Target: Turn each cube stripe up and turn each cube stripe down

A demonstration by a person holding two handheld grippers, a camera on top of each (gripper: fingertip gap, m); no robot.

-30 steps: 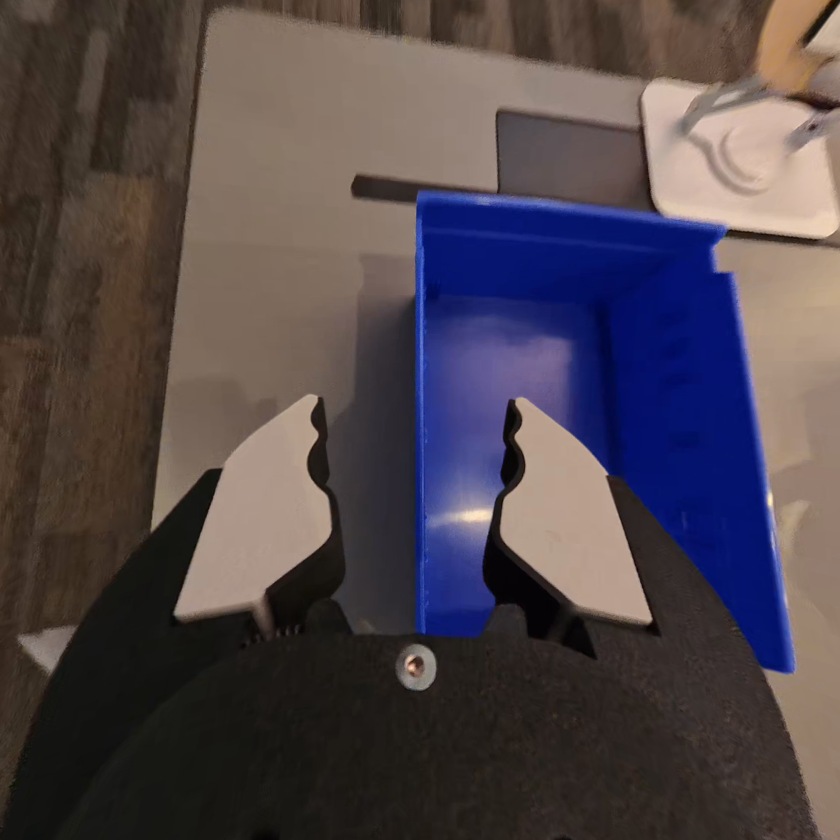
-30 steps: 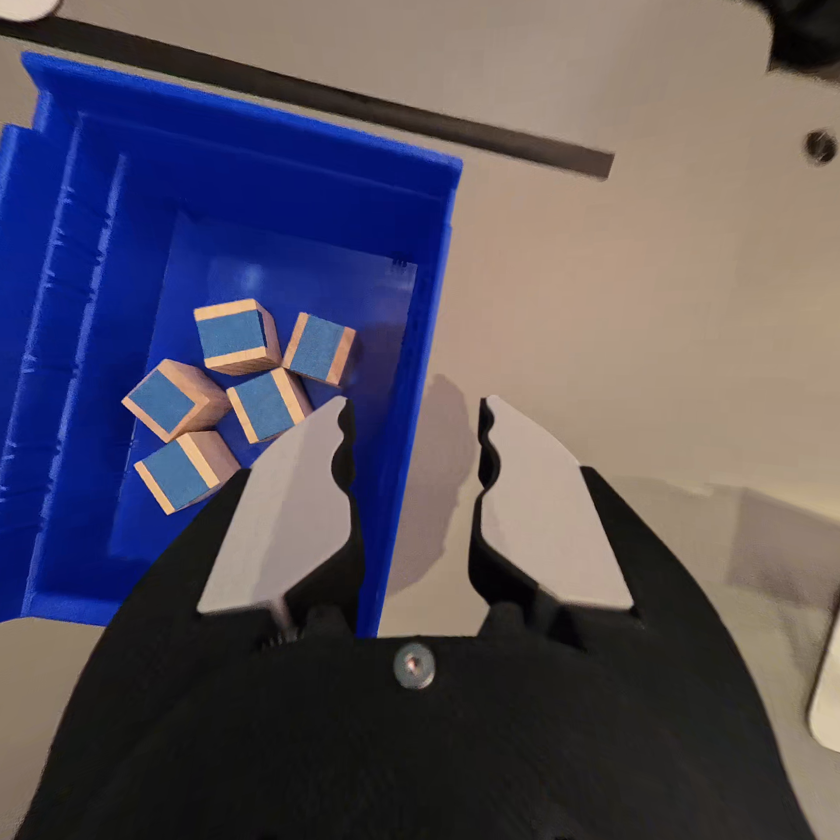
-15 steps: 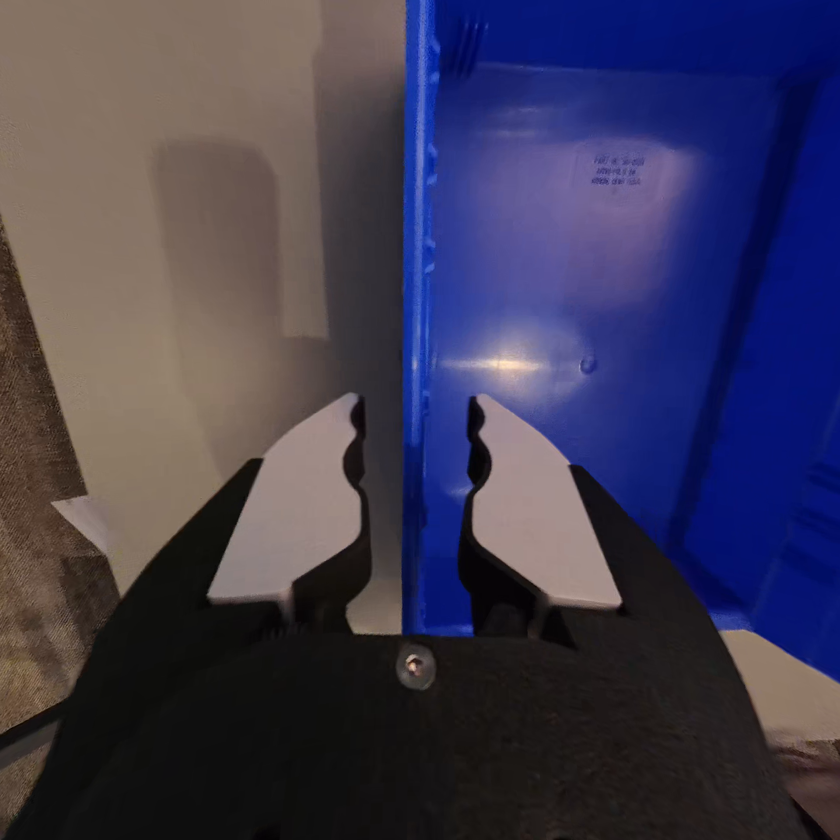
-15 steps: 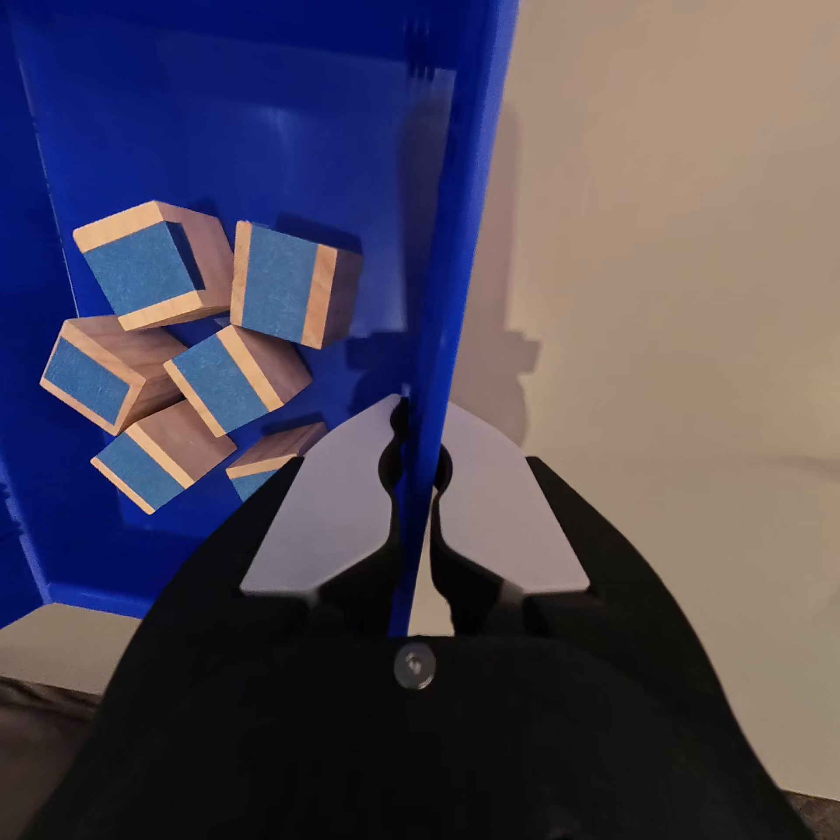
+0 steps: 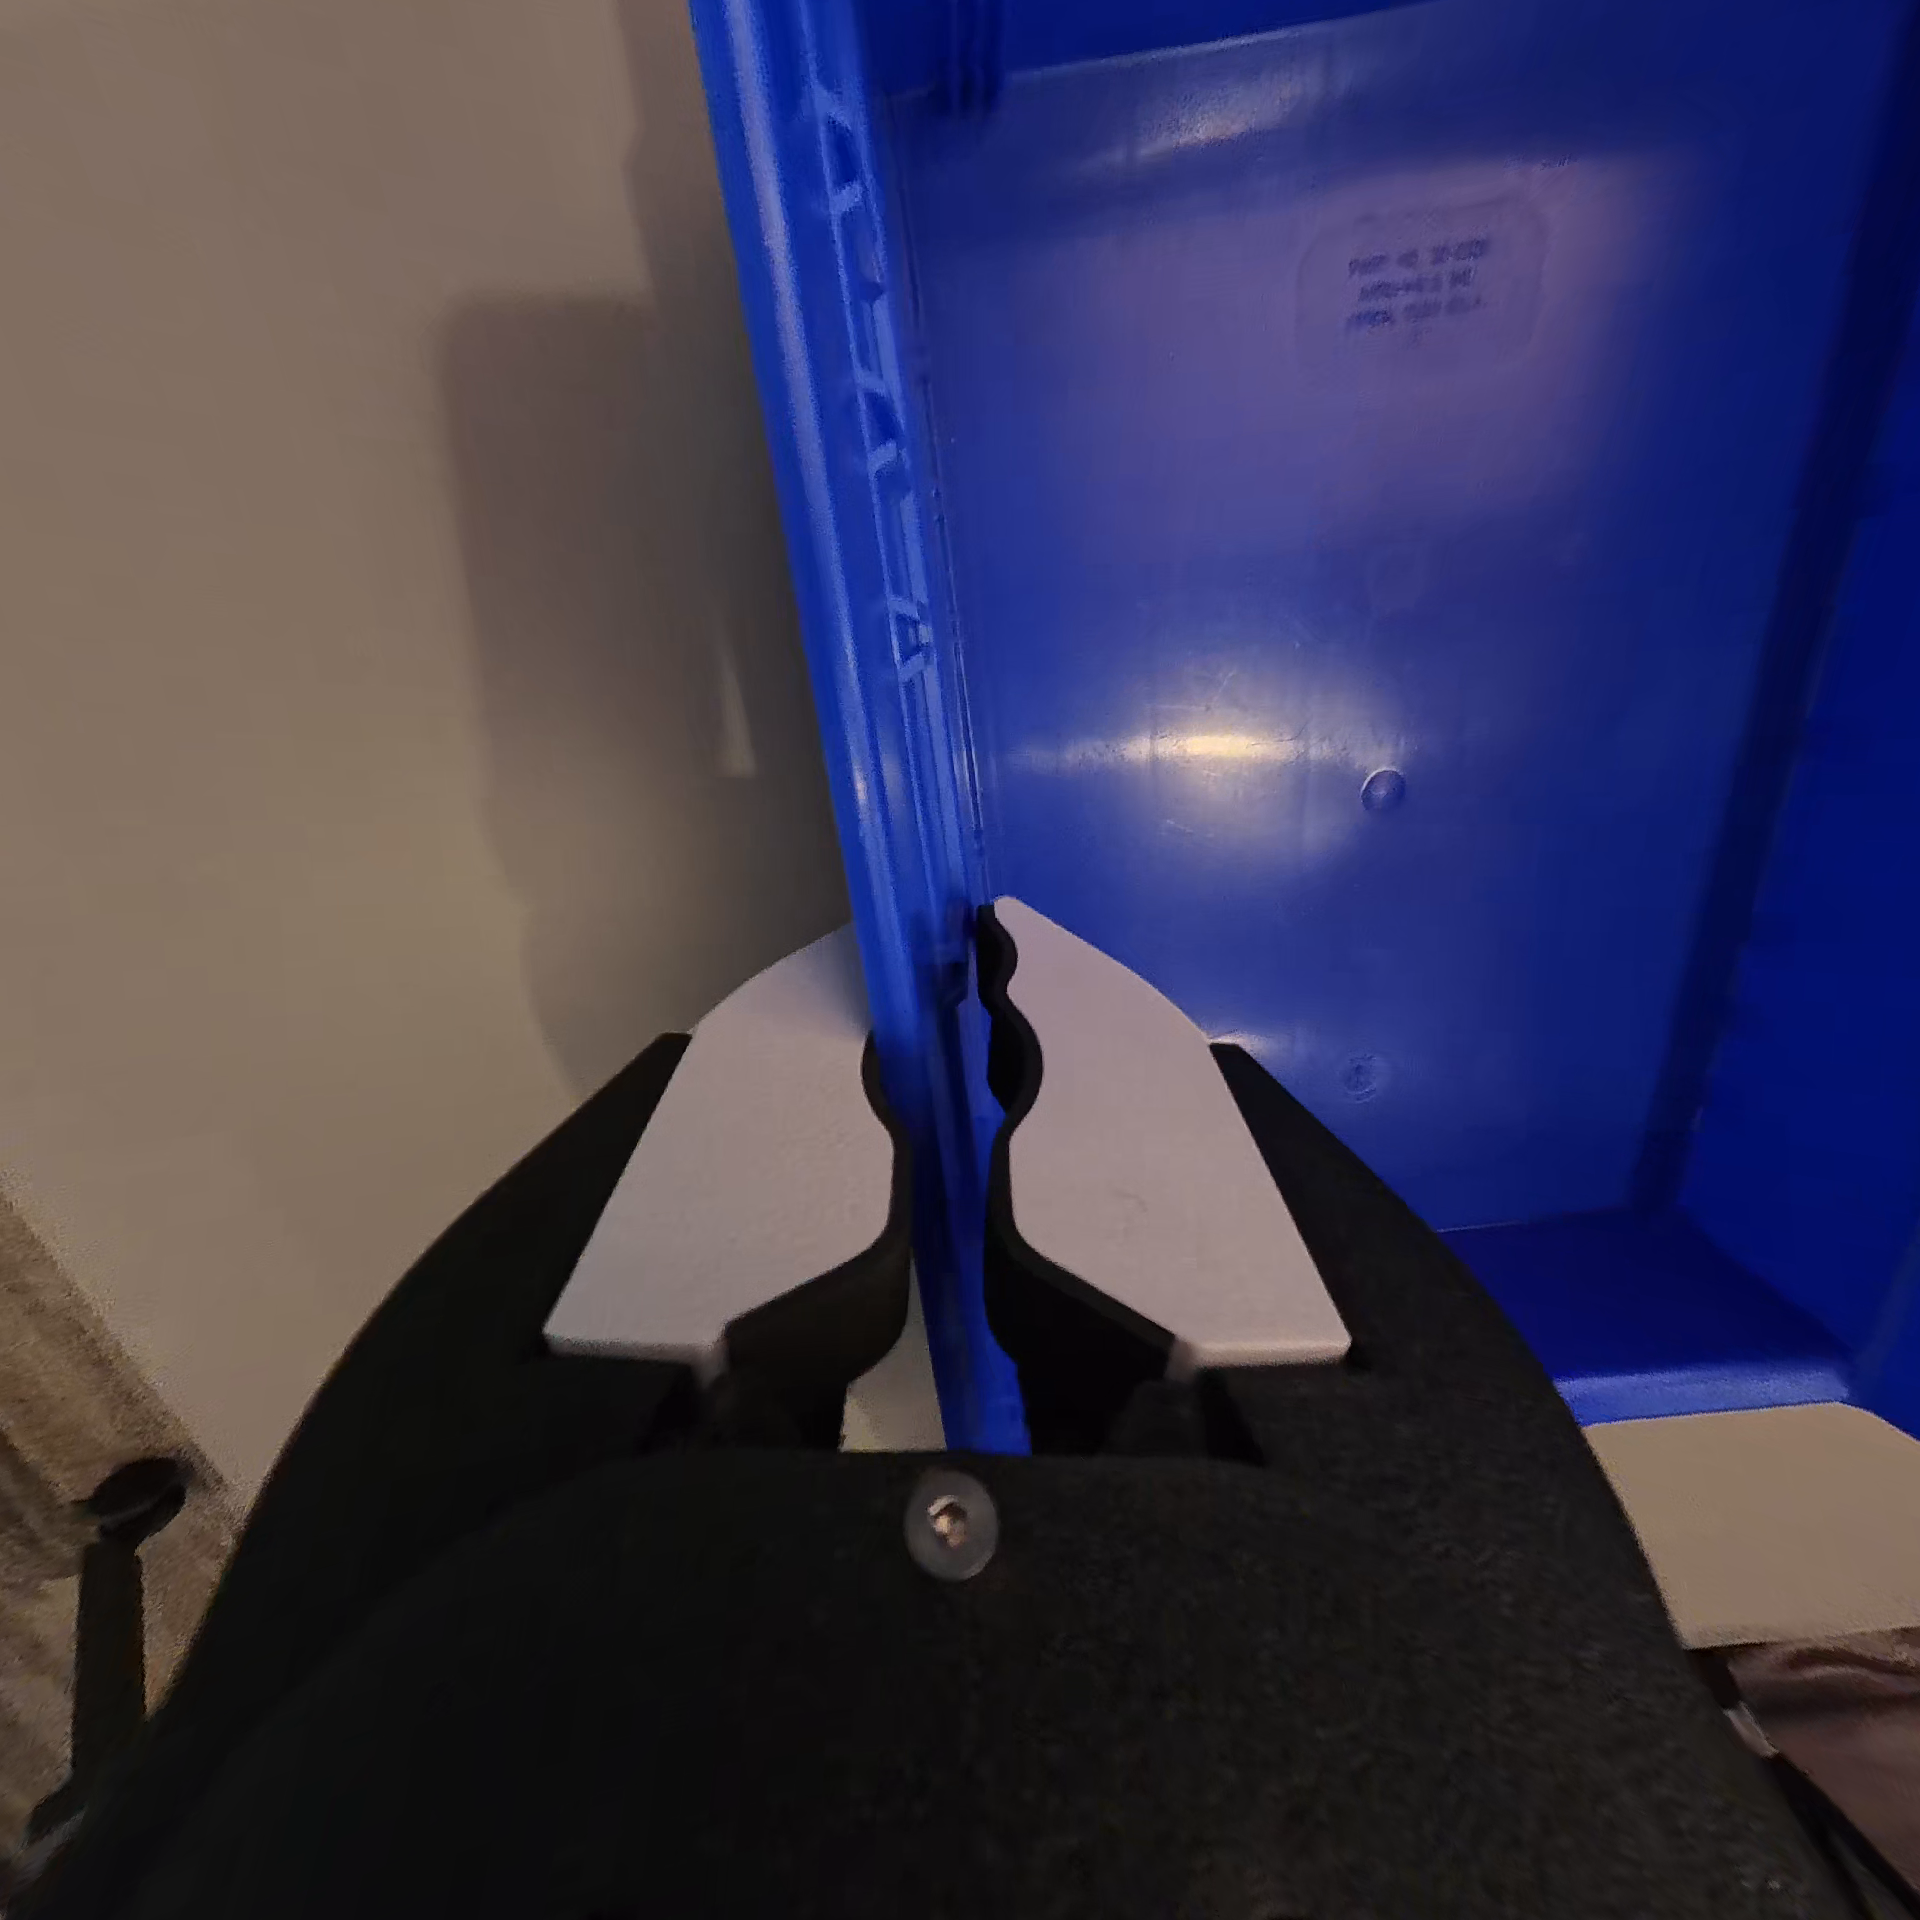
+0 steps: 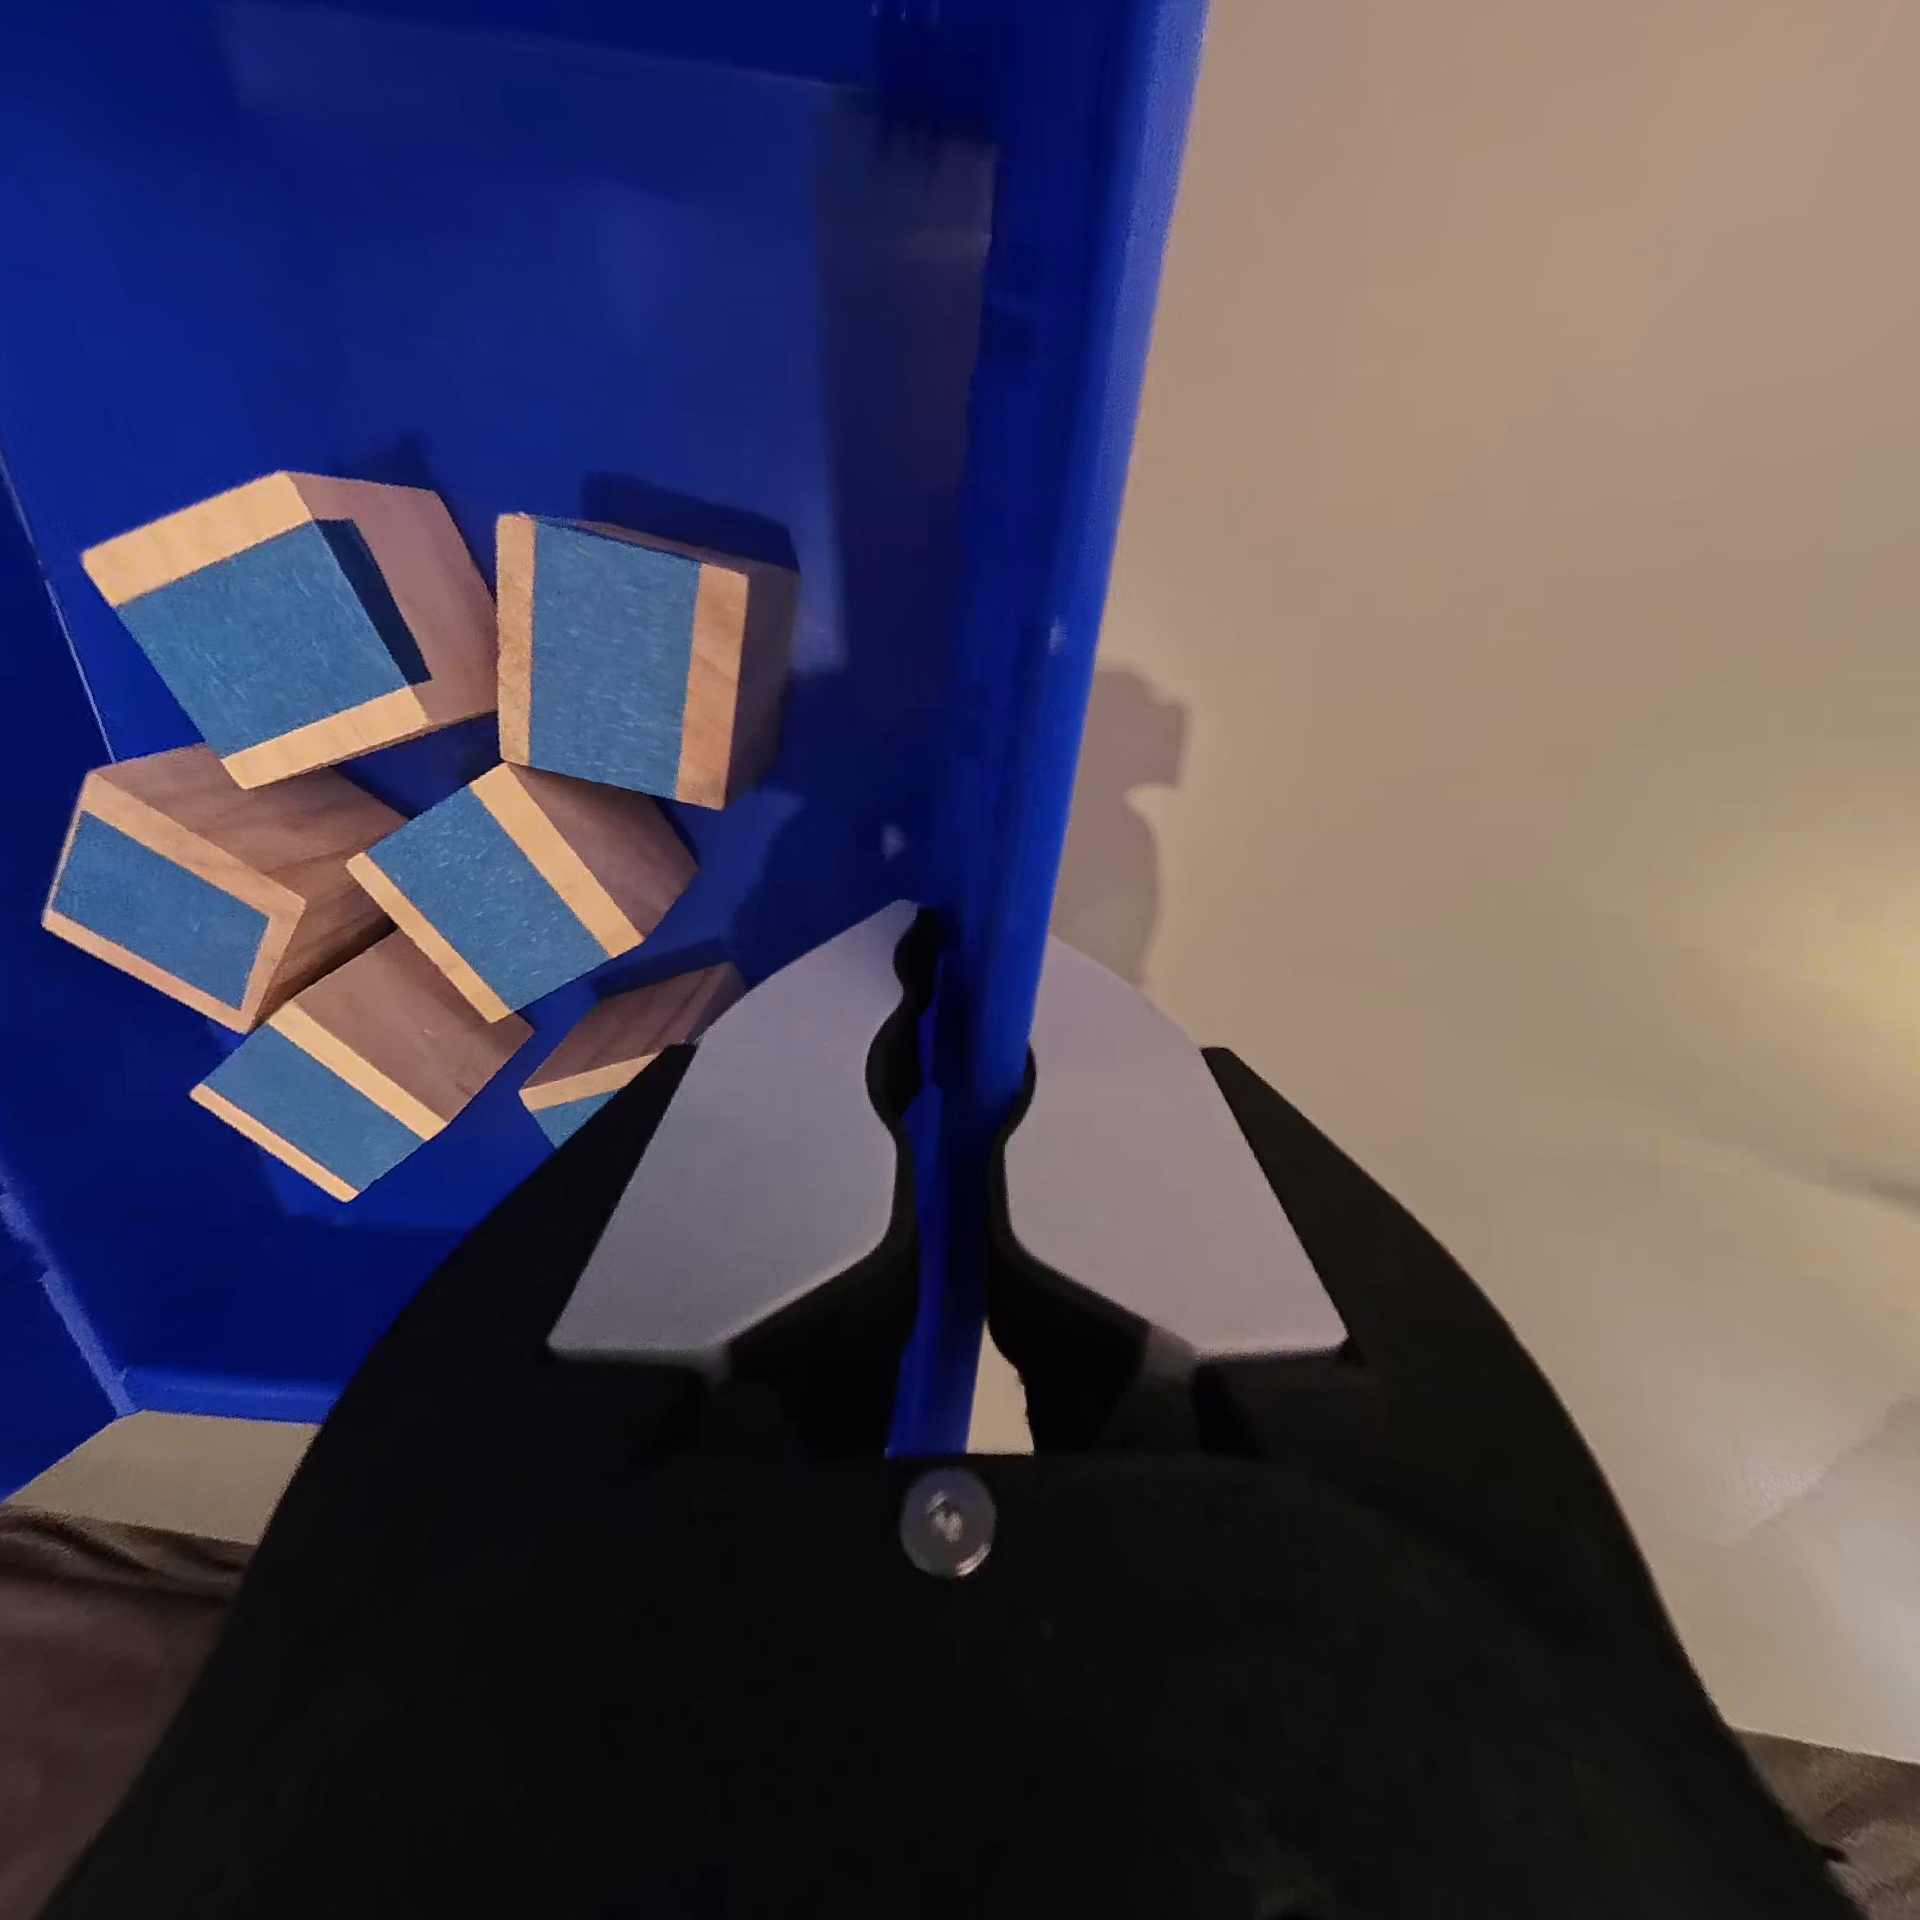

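Observation:
A blue plastic bin (image 5: 1351,623) sits on a pale table. My left gripper (image 5: 951,925) is shut on the bin's left side wall (image 5: 894,520), one finger outside and one inside. My right gripper (image 6: 971,935) is shut on the bin's right side wall (image 6: 1060,520) in the same way. Several wooden cubes (image 6: 520,894) with blue tape stripes lie clustered on the bin floor in the right wrist view, stripes facing up. One cube (image 6: 623,1039) is partly hidden behind my right gripper's left finger. The left wrist view shows only bare bin floor.
The pale table top (image 5: 312,623) runs left of the bin and it also shows right of the bin in the right wrist view (image 6: 1558,727). Its near edge (image 5: 1766,1558) lies just behind the bin. Dark floor shows below it.
Both grippers came down over the bin's side walls and closed. The right closed on its wall half a second ago; the left has just shut on the left wall.

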